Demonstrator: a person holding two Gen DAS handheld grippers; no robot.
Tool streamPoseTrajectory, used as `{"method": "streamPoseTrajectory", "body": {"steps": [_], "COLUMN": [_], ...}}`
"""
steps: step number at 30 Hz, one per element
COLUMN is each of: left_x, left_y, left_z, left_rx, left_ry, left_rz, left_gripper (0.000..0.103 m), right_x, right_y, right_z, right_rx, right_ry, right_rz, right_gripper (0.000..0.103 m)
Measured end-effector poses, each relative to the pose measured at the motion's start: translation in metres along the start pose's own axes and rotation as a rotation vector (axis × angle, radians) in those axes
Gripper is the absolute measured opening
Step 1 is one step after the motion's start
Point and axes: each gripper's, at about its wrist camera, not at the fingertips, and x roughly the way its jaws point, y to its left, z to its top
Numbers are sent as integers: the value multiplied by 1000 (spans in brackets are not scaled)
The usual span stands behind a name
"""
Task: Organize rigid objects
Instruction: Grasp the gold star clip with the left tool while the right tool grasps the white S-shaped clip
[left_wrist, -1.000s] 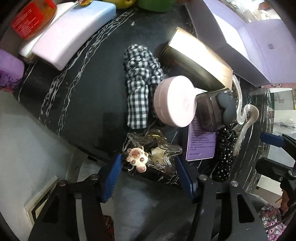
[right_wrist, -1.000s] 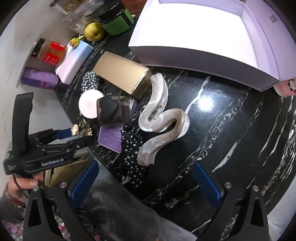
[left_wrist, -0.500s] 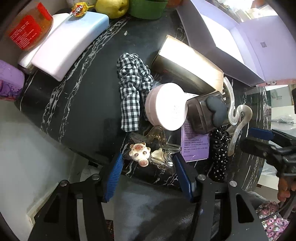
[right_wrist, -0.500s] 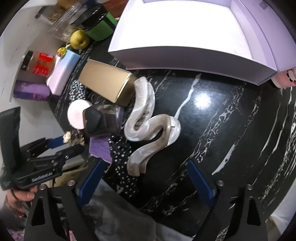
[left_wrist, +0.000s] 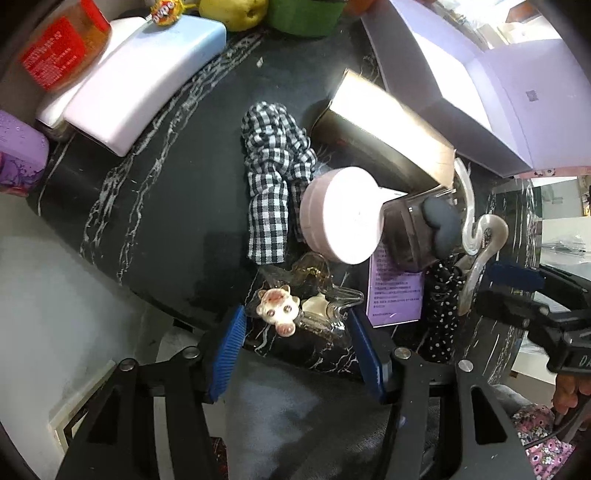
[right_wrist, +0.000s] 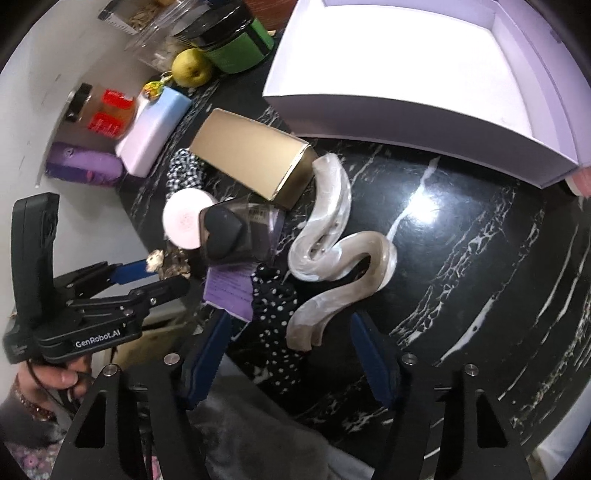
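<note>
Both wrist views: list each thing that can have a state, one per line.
lavender box: open, nothing visible inside.
gold carton: lying on its side.
wavy hair claw: lying flat, between the right gripper's closing jaws, untouched.
left gripper: open, flanking the clear star clip.
green jar: lid on.

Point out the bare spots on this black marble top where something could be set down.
Widest bare marble: right of the wavy hair claw, below the open lilac box. Smaller patch between the pastel case and the checked scrunchie. Crowded: around the pink jar.
</note>
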Motion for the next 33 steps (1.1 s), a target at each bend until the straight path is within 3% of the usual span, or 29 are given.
{"method": "streamPoseTrajectory", "body": {"steps": [9, 13, 17, 18, 23, 26, 33], "left_x": [-1, -2, -5, -6, -18, -25, -41], "left_y": [3, 6, 13, 15, 14, 17, 20], "left_z": [-8, -15, -23, -26, -39, -46, -67], "left_rx": [34, 48, 39, -32, -55, -68, -78], "left_ry": [-22, -37, -36, -52, -62, -68, -95], "left_rz": [12, 15, 15, 15, 16, 15, 17], "left_gripper": [56, 56, 56, 56, 56, 56, 56], "right_x": [0, 9, 24, 23, 20, 14, 6], "right_y": [-20, -25, -32, -31, -33, -36, -41], "right_z": [8, 12, 13, 14, 16, 15, 9], "right_rx": [86, 101, 135, 130, 136, 131, 147], "right_ry": [-49, -30, -2, -19, -53, -72, -88], "right_rz": [-39, -62, -15, -15, -11, -22, -21], "right_gripper": [61, 52, 45, 40, 29, 17, 16]}}
